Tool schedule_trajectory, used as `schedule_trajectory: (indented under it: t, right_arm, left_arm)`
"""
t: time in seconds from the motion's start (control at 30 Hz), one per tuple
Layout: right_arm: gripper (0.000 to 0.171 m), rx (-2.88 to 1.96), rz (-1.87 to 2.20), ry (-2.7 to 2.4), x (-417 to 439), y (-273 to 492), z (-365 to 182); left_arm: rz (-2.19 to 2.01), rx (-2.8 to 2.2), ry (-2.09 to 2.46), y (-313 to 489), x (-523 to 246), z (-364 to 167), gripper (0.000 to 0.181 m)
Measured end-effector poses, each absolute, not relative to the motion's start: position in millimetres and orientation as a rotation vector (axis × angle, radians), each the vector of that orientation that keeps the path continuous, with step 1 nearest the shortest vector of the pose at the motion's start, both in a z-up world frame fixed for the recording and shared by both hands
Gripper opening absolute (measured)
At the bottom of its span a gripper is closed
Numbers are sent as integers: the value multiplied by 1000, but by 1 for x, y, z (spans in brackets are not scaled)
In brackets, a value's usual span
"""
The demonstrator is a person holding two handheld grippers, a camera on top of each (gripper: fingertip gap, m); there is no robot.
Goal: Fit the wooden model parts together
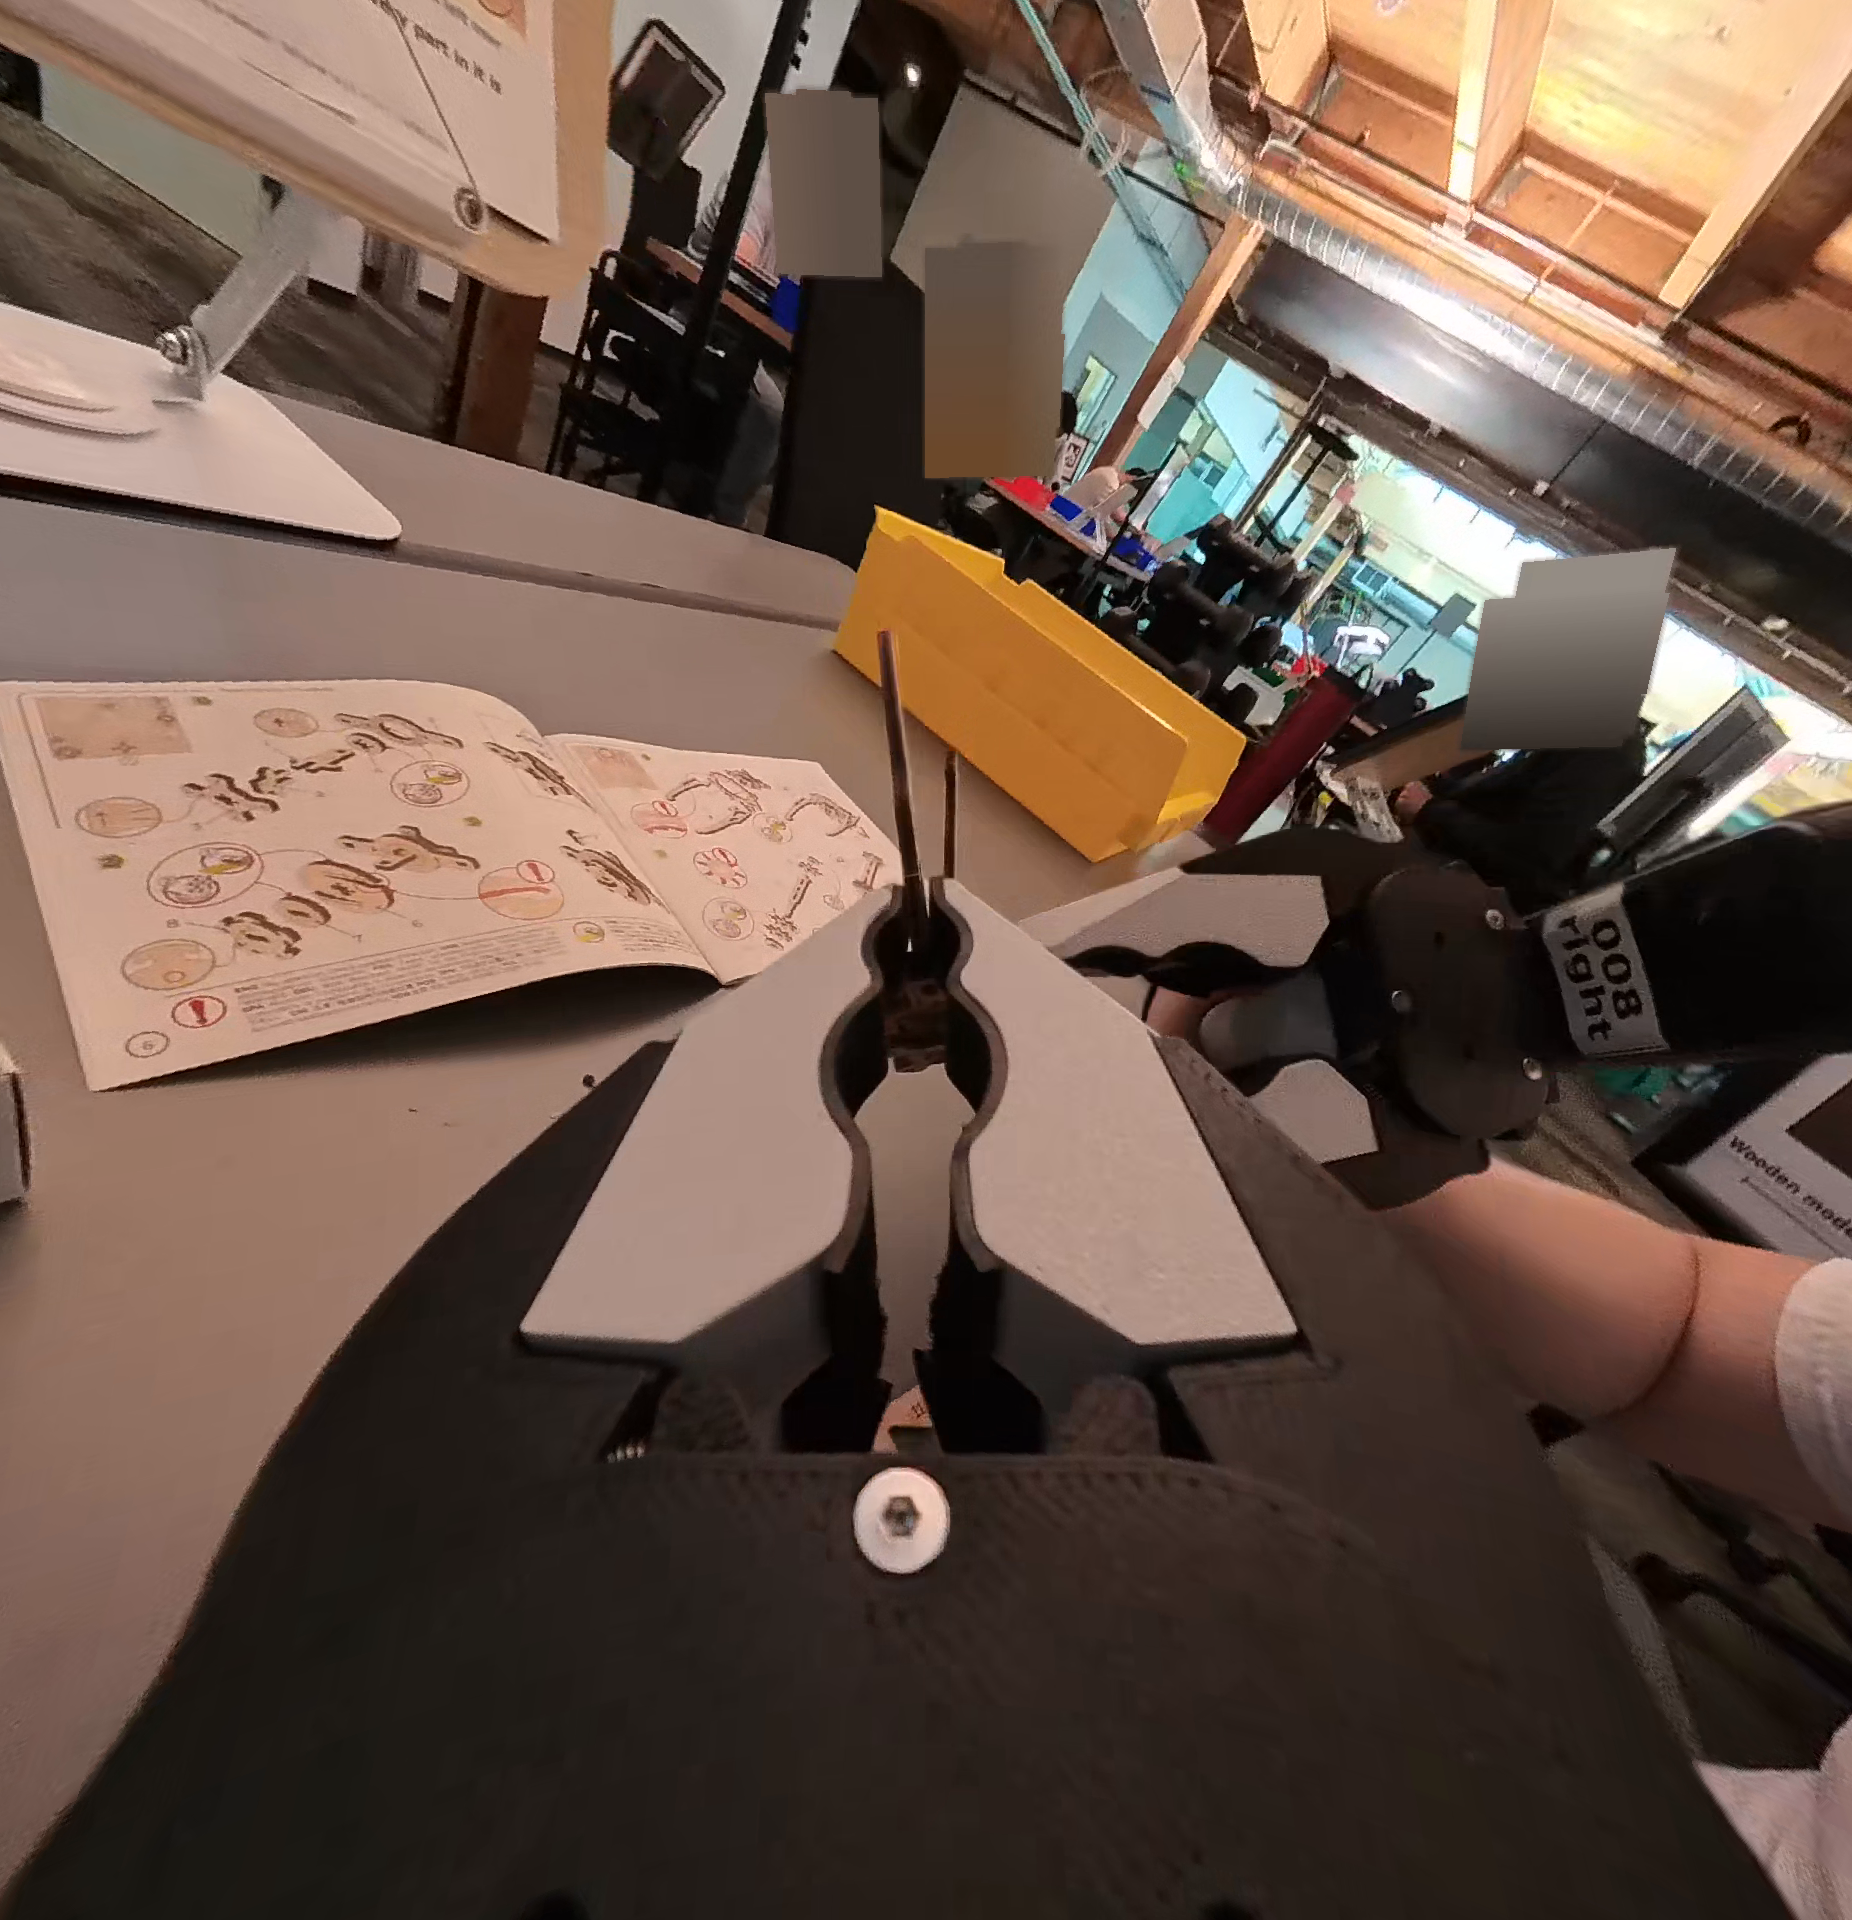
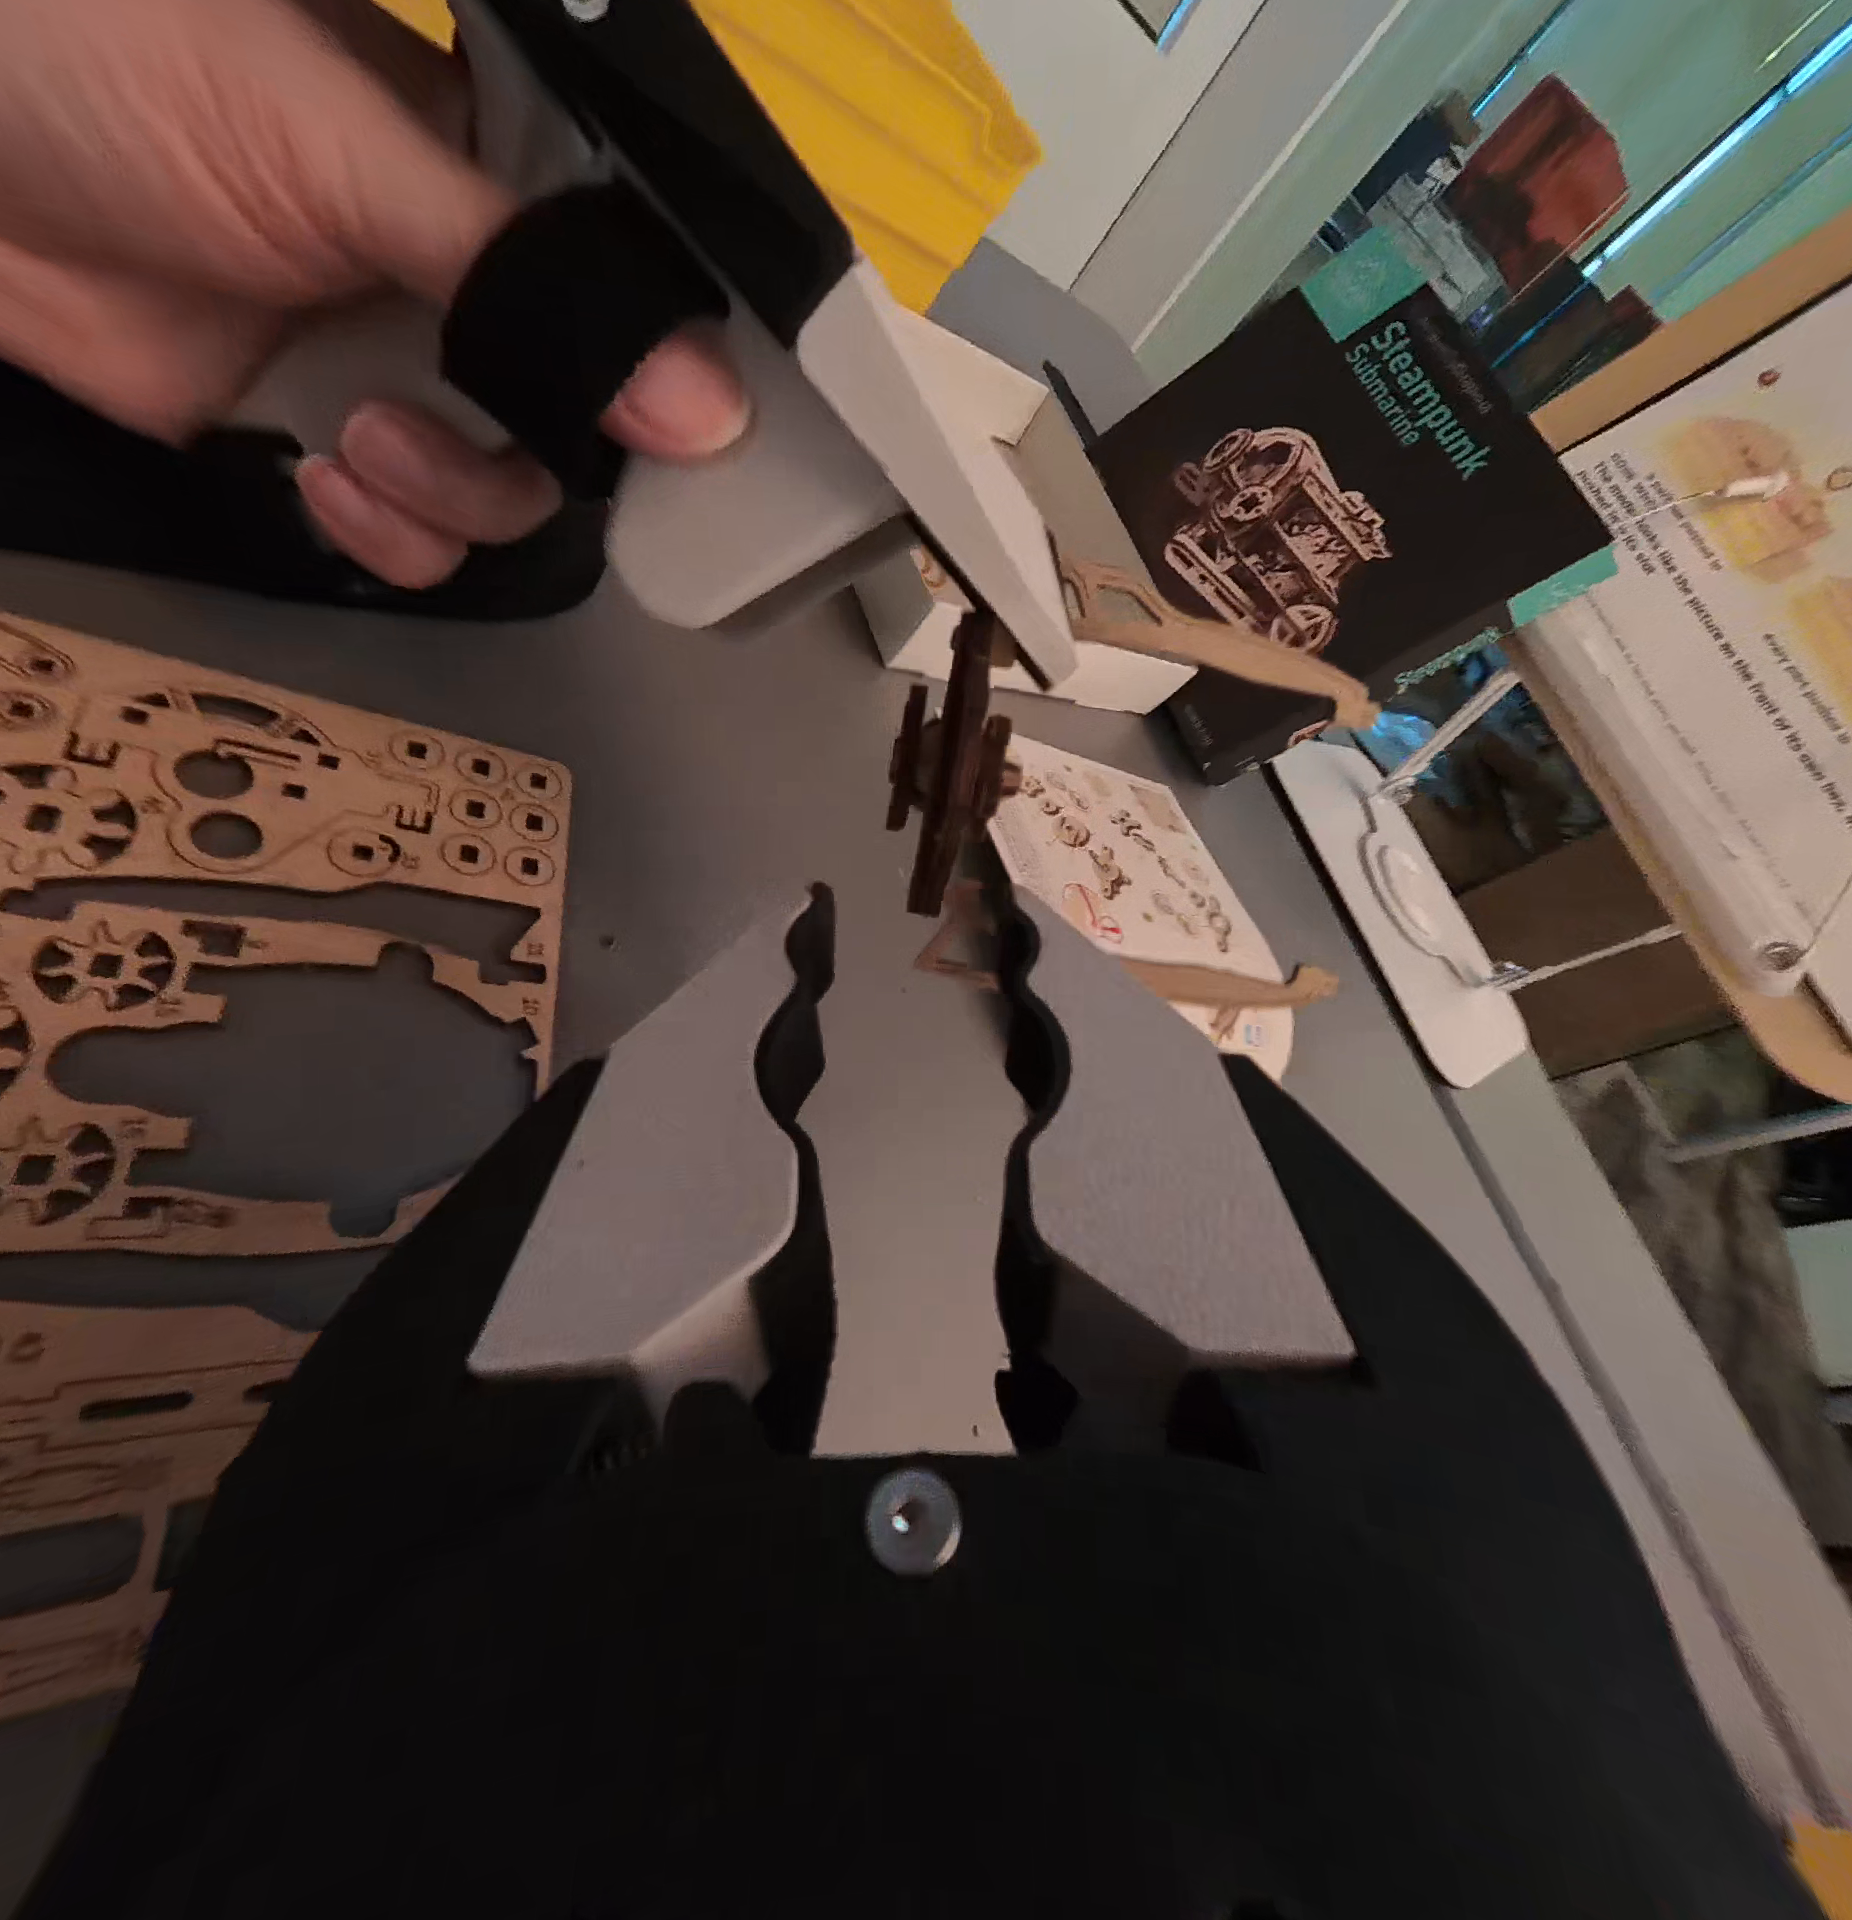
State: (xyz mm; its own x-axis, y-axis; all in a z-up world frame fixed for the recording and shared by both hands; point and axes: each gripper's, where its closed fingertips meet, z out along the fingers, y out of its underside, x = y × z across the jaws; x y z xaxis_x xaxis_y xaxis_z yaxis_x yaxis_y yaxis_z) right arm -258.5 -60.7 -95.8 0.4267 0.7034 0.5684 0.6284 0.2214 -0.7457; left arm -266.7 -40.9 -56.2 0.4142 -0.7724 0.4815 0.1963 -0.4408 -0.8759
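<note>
Left hand-held gripper (image 1: 917,904): clamped on a dark, thin wooden gear assembly (image 2: 948,769), frame centre.
Right hand-held gripper (image 2: 917,925): parted, empty.
Advice: alignment should be checked before closing.

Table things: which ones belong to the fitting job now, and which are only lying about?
Job: wooden part in left gripper; right gripper; parts sheet; booklet.
Lying about: yellow bin; dark box; stand.

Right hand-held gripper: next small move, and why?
Probably ease the right hand-held gripper forward, open, around the dark wooden assembly. The left hand-held gripper is shut on that piece and holds it up off the grey table, just beyond the right's fingertips.
</note>
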Motion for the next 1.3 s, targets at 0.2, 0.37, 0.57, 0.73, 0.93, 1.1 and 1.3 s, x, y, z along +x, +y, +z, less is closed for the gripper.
schedule_trajectory:
  t: [0.2, 0.37, 0.57, 0.73, 0.93, 1.1, 1.3]
  right_arm:
    - [25, -1474, 41, -1295, -258, -58, -104]
    - [15, -1492, 68, -1277, -257, -57, -107]
    - [18, -1503, 72, -1223, -256, -51, -106]
    - [15, -1481, 13, -1212, -256, -48, -104]
    - [12, -1409, -72, -1207, -255, -47, -96]
    - [13, -1352, -65, -1200, -258, -51, -88]
    - [12, -1318, -107, -1180, -257, -50, -81]
  left_arm:
    - [-1231, -1676, 586, -51, -257, -58, 0]
    - [-1193, -1663, 632, -56, -253, -57, 0]
    - [-1260, -1693, 543, -52, -255, -60, 1]
    - [-1373, -1672, 484, -56, -252, -56, 0]
    - [-1288, -1619, 542, -61, -251, -49, 0]
    - [-1298, -1584, 521, -61, -253, -43, 0]
    - [-1268, -1538, 533, -63, -254, -37, 0]
